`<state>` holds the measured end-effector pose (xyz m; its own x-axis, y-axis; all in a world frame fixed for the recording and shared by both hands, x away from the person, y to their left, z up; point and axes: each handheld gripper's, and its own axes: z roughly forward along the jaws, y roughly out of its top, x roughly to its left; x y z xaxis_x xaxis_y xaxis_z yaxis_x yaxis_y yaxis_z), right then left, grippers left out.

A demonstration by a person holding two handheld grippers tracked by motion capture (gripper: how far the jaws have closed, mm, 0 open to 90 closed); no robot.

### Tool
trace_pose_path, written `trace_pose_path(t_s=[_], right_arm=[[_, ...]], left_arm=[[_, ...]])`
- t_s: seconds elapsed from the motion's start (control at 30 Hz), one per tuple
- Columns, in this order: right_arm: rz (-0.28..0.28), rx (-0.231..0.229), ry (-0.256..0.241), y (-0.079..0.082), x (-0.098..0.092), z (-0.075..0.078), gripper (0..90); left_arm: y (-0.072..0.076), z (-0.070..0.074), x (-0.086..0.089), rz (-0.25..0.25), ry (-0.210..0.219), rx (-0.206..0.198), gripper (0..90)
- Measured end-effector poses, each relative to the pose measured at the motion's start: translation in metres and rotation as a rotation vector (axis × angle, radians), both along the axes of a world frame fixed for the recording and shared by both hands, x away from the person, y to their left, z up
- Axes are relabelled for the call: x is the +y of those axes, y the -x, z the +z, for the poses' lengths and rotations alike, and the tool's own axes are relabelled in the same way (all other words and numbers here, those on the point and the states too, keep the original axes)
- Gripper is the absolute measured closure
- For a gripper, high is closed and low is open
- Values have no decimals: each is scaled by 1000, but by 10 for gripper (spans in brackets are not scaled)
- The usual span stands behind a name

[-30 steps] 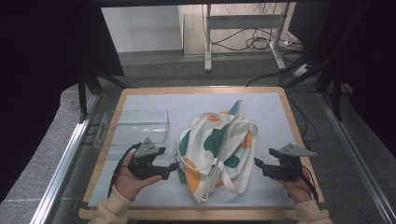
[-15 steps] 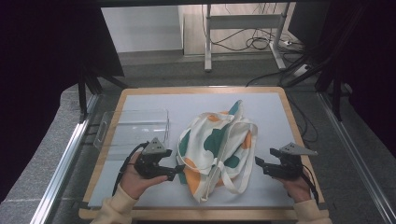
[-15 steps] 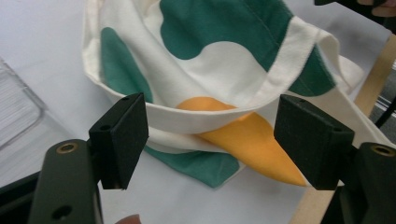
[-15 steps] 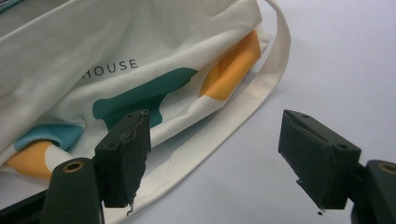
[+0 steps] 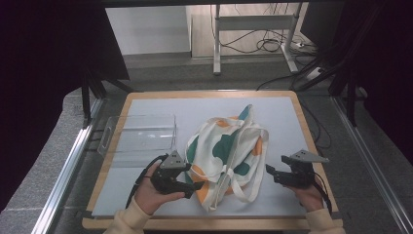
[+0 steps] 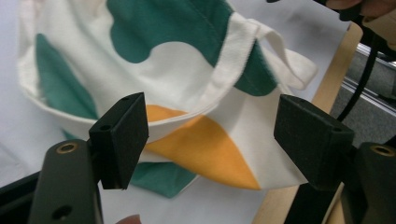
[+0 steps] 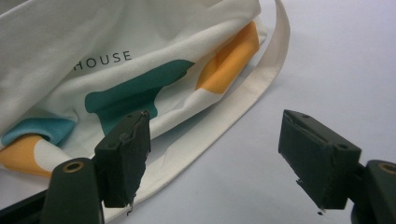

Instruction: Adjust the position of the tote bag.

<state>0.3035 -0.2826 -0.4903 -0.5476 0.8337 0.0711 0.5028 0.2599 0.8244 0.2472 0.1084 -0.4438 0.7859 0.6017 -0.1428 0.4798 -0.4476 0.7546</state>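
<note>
A clear plastic tray sits on the table.

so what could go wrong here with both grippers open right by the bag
The left gripper straddles the tote bag's rim, so closing may pinch one fabric layer only and let it slip. The right gripper sits beside the loose strap; lifting by that could tip the bag. A tug might drag it toward the clear tray.

Both grippers: left gripper and right gripper black, grey three-cornered top plates, brass-coloured screws at jaw bases, black trailing cables. Sleeves pale yellow.
</note>
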Motion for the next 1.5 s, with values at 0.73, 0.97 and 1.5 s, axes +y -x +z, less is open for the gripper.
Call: trace_pose_path(t_s=[0.73, 0.97, 1.5], right_arm=[[-28, 11, 17, -2, 0, -3, 240], [-29, 10, 19, -2, -1, -3, 240], [-44, 3, 39, -2, -4, -2, 240]], left_arm=[[11, -15, -63, -131, -68, 45, 284], [11, -28, -70, -126, -135, 55, 409], [-1, -31, -49, -119, -141, 120, 836]])
